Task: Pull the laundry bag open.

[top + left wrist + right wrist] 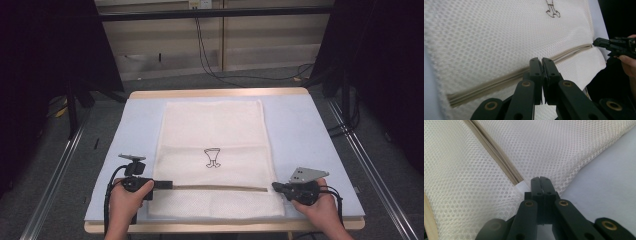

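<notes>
White mesh bag [215, 145], beige zipper [220, 188]

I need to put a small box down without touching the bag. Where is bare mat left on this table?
Bare blue mat lies right of the mesh laundry bag, and a matching strip on its left. A narrow band runs beyond the bag's far edge. The near edge is crowded: the left gripper and right gripper sit at the ends of the zipper.

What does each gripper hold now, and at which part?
The right gripper pinches the mesh bag at its zipper's end. The left gripper is shut on the zipper line; probably the slider, which is hidden.
</notes>
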